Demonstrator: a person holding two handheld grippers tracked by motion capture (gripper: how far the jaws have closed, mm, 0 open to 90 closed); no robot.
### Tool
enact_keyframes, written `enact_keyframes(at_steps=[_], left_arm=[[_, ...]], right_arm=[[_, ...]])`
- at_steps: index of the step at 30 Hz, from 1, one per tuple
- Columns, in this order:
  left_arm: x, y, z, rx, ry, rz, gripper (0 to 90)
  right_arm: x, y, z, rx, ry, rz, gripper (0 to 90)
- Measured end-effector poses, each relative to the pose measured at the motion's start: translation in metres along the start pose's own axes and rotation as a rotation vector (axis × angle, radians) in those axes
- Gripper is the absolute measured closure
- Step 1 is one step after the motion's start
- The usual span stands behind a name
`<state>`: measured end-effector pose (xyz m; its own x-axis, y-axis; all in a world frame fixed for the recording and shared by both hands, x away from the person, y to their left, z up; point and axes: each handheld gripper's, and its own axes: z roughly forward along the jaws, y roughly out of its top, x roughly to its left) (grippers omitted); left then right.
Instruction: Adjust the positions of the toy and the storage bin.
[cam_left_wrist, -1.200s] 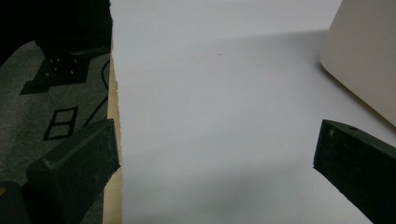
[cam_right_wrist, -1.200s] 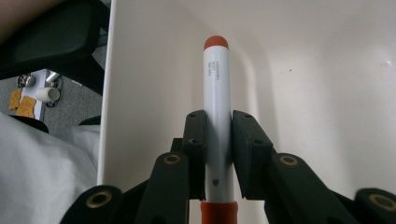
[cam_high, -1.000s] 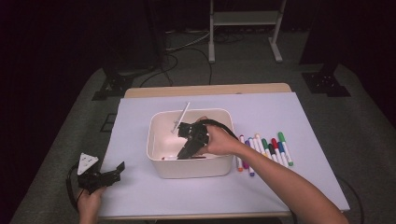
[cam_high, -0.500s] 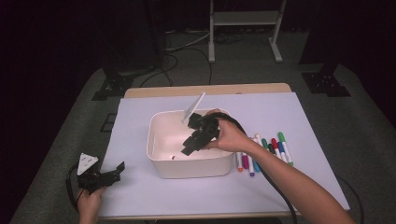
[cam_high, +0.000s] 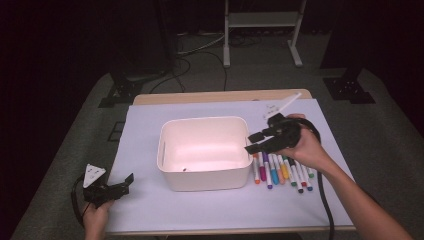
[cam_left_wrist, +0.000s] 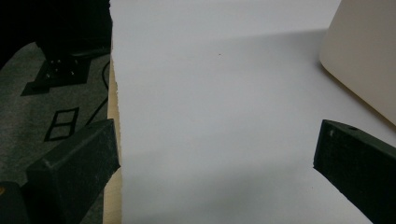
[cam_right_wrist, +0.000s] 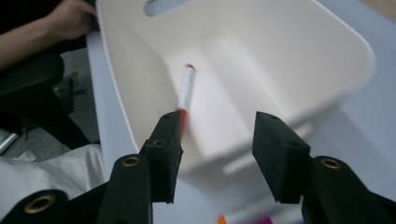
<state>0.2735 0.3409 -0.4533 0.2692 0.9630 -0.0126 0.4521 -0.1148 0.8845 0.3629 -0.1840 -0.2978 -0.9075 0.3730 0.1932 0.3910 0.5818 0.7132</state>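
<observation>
A white bin (cam_high: 210, 177) stands mid-table on the pale sheet. Inside it lies one white marker with a red tip (cam_right_wrist: 187, 91), seen as a small dark speck (cam_high: 185, 169) from above. Several coloured markers (cam_high: 280, 171) lie in a row just right of the bin. My right gripper (cam_high: 252, 141) hovers over that row beside the bin's right wall. Its jaws (cam_right_wrist: 217, 140) have just been opening and have nothing between them. My left gripper (cam_high: 127, 181) rests at the table's front left, open over bare sheet (cam_left_wrist: 215, 154).
The pale sheet (cam_high: 150, 120) covers most of the wooden table (cam_high: 220, 96). The right gripper's cable (cam_high: 325, 200) trails along the forearm toward the front edge. A white stand (cam_high: 260, 30) and loose cables stand on the floor behind the table.
My right gripper has come out of the bin, moving right and a little up, and now hangs over the marker row with wider jaws. The left hand has stayed put.
</observation>
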Motion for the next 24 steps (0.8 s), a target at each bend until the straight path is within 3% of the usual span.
enact_keyframes(at_steps=[1, 6, 11, 12, 13, 18, 21, 24], left_arm=[[-0.001, 0.0, 0.0, -0.001, 0.002, -0.001, 0.0], [-0.001, 0.0, 0.0, -0.002, 0.005, 0.006, 0.0], [-0.001, 0.0, 0.0, 0.001, 0.004, 0.004, 0.0], [-0.001, 0.0, 0.0, 0.001, 0.004, 0.004, 0.0], [-0.001, 0.0, 0.0, -0.001, 0.005, 0.006, 0.0], [-0.001, 0.0, 0.0, -0.001, 0.007, 0.009, 0.0], [-0.001, 0.0, 0.0, -0.001, 0.009, 0.009, 0.0], [-0.001, 0.0, 0.0, -0.002, 0.008, 0.007, 0.0]], right_arm=[[-0.008, -0.018, -0.009, -0.001, -0.038, 0.026, 50.3], [-0.027, -0.065, -0.026, -0.007, -0.091, 0.118, 49.7], [-0.046, -0.11, -0.033, 0.008, -0.142, 0.221, 49.6], [-0.046, -0.11, -0.033, 0.008, -0.142, 0.221, 49.6], [-0.052, -0.125, -0.034, 0.022, -0.17, 0.258, 49.7], [-0.067, -0.151, -0.036, 0.035, -0.229, 0.34, 50.6], [-0.073, -0.159, -0.037, 0.032, -0.238, 0.369, 50.6], [-0.083, -0.169, -0.035, 0.052, -0.276, 0.425, 50.7]])
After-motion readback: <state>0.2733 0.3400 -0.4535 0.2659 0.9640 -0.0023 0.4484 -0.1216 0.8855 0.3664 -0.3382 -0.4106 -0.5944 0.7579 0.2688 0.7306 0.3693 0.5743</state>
